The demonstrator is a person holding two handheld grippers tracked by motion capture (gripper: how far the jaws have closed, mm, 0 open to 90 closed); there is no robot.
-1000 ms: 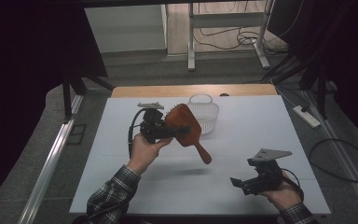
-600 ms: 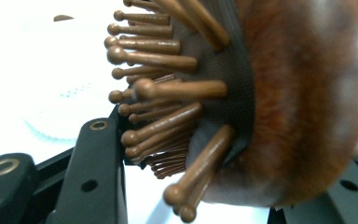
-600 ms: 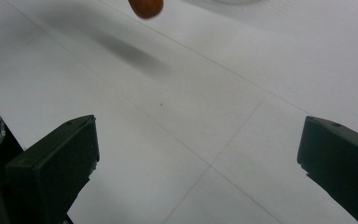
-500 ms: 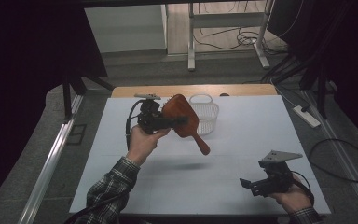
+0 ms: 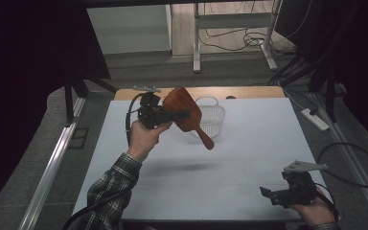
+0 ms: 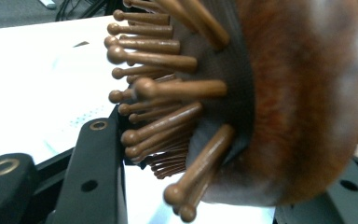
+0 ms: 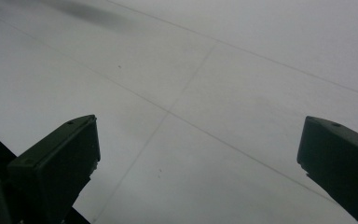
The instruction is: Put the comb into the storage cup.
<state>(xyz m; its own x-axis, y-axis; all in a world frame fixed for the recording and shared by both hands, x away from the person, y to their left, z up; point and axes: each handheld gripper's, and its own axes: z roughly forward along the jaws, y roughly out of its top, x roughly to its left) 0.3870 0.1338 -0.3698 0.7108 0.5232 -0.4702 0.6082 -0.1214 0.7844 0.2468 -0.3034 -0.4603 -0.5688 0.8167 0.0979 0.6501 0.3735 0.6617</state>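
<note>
A white table top [image 5: 230, 182] with faint grid lines fills the middle of the high view, a strip of bare wood along its far edge; the room around is dark, with grey floor, metal stand legs and loose cables at the far side, and a white power strip [image 5: 315, 119] on the floor at the right.

The left gripper [image 5: 172, 115], raised above the far left of the table, is clamped on the reddish-brown wooden paddle hairbrush [image 5: 184, 112]; its handle slants down to the right, in front of a white round plastic mesh basket [image 5: 210, 117].

The right gripper [image 5: 273, 195], low at the near right, has its jaws spread wide over bare table, holding nothing.

The brush back is smooth and rounded; ball-tipped wooden pins [image 6: 158, 88] stand from a dark cushion.
</note>
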